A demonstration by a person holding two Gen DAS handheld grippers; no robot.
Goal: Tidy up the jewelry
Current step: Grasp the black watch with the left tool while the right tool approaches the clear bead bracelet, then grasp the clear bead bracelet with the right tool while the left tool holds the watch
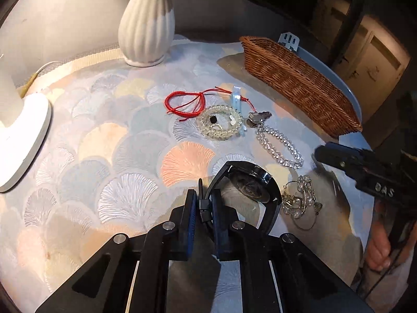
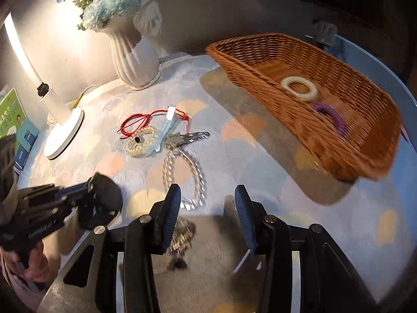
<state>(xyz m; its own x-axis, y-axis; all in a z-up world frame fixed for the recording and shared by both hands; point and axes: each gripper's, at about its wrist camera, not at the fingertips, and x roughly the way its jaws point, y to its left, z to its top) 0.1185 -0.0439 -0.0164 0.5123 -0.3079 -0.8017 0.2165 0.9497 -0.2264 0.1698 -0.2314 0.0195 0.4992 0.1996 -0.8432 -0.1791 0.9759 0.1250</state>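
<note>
My left gripper [image 1: 203,206] is shut on the strap of a black watch [image 1: 250,185] that rests on the patterned cloth. To the watch's right lies a tangle of chain and crystal pieces [image 1: 299,200]. Farther back are a clear bead bracelet [image 1: 281,146], keys [image 1: 258,118], a pale bead bracelet [image 1: 221,125] and a red cord bracelet [image 1: 185,101]. My right gripper [image 2: 207,208] is open above the cloth, over the chain tangle [image 2: 182,234], with nothing between its pads. The wicker basket [image 2: 260,88] holds a cream ring [image 2: 299,88] and a purple ring [image 2: 331,117].
A white ribbed vase [image 2: 133,57] with flowers stands at the back. The white lamp base [image 2: 62,130] sits on the left, with booklets [image 2: 15,120] beyond it. The table's blue rim [image 2: 378,65] curves behind the basket. A hand [image 1: 378,247] holds the right gripper's handle.
</note>
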